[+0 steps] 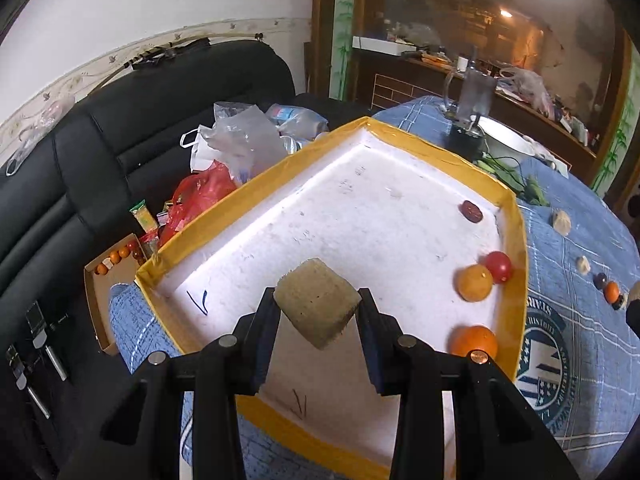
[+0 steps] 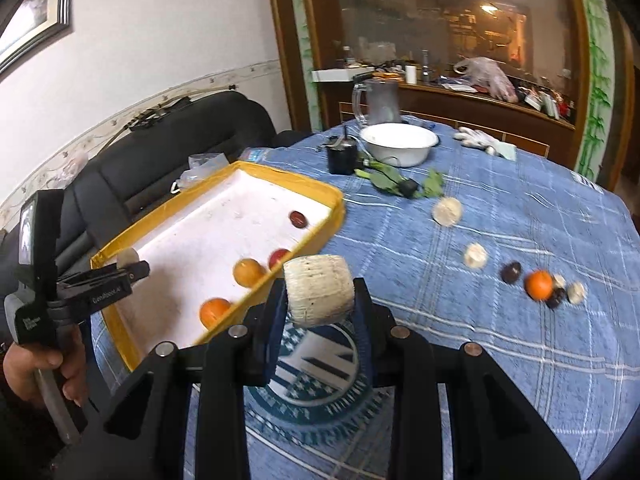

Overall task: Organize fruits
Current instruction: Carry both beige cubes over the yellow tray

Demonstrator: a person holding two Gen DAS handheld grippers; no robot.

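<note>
My left gripper [image 1: 318, 300] is shut on a tan, rough cob chunk [image 1: 316, 304], held above the white tray with a yellow rim [image 1: 516, 248]. Along the tray's right side lie a dark red date [image 1: 471, 211], a red tomato [image 1: 499, 266], a yellow-orange fruit [image 1: 475, 282] and an orange [image 1: 474, 342]. My right gripper [image 2: 320, 292] is shut on a pale cob piece [image 2: 319, 296], over the blue cloth just right of the tray [image 2: 336, 208]. Still on the cloth are two pale pieces [image 2: 447, 211], an orange [image 2: 539, 285] and dark fruits [image 2: 511, 272]. A hand holds the left gripper [image 2: 130, 266] over the tray's near-left corner.
At the back of the round table stand a white bowl [image 2: 400, 138], a glass mug [image 2: 378, 100], a small black pot [image 2: 342, 156], green leaves [image 2: 384, 176] and white gloves [image 2: 480, 138]. A black sofa [image 1: 120, 128] on the left carries plastic bags [image 1: 240, 140] and a cardboard box [image 1: 116, 276].
</note>
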